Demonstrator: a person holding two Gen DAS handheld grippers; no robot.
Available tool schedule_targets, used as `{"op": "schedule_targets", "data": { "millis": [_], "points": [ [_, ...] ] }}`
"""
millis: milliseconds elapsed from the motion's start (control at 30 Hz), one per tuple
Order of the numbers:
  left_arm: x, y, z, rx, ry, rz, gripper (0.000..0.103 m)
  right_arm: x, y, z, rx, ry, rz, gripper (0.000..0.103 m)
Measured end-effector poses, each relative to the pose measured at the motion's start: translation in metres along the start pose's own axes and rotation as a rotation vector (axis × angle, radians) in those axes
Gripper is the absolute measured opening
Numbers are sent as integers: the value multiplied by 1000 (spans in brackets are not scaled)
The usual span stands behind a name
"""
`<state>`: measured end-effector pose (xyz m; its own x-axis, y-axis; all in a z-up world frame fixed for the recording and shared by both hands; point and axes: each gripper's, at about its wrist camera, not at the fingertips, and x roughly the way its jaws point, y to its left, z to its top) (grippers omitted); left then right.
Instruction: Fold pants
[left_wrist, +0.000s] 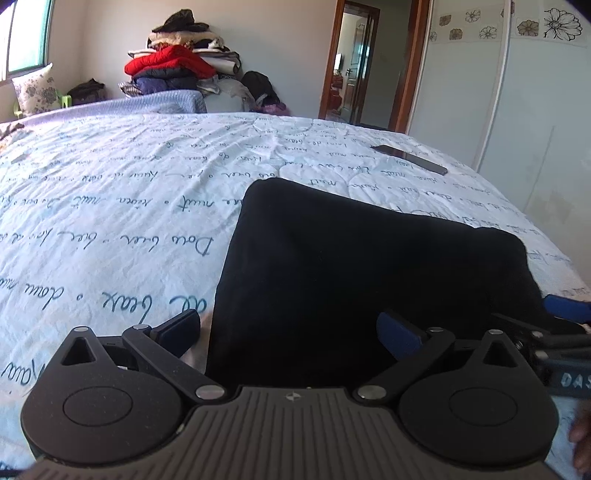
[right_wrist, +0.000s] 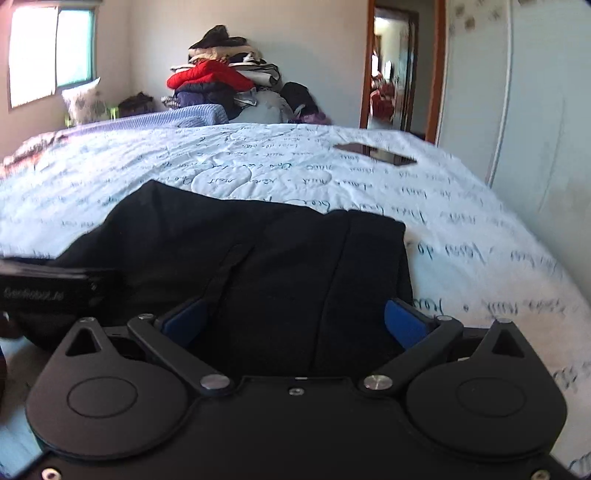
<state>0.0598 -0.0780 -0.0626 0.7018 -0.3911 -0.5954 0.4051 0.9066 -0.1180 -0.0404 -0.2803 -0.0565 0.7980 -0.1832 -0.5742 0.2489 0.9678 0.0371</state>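
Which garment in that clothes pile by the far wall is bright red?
The puffy red jacket midway up the clothes pile; what shows above is dark or pale, below dark blue.

The pants (left_wrist: 369, 266) lay folded on the bed (left_wrist: 110, 206), near its front edge and toward the right side. The left gripper (left_wrist: 290, 328) was at the near edge of the pants, with one finger on each side of the pants' left edge. The right gripper (right_wrist: 295, 321) was just beside it on the right, over the near edge of the pants. A phone (left_wrist: 410, 159) lay on the bed behind the pants, well apart from them. A pile of clothes (left_wrist: 181, 59) stood behind the bed by the far wall. A pillow (left_wrist: 35, 88) sat at the far left, under the window (left_wrist: 26, 33). A door (left_wrist: 358, 62) was at the far right.
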Motion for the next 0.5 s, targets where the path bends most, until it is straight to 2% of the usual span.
{"op": "schedule_targets", "data": {
  "millis": [100, 167, 267, 333, 433, 500],
  "points": [
    [-14, 3, -4, -37, 52, -11, 103, -6, 7, -5, -23, 15, -32, 103],
    [-23, 1, -6, -24, 70, -10, 103, -12, 11, -9, -27, 9, -49, 103],
    [-27, -4, -11, 20, 74, 15, 103, -14, 7, -13, -13, 4, -39, 103],
    [-28, -5, -12, 10, 74, 25, 103, -18, 5, -11, 7, 3, -45, 103],
    [-33, -6, -11, -5, 80, 31, 103, -37, 12, -14, -2, -75, -110, 102],
    [-39, -7, -11, 2, 75, 43, 103, -46, 22, -17, -52, -82, -115, 102]
  ]
}}
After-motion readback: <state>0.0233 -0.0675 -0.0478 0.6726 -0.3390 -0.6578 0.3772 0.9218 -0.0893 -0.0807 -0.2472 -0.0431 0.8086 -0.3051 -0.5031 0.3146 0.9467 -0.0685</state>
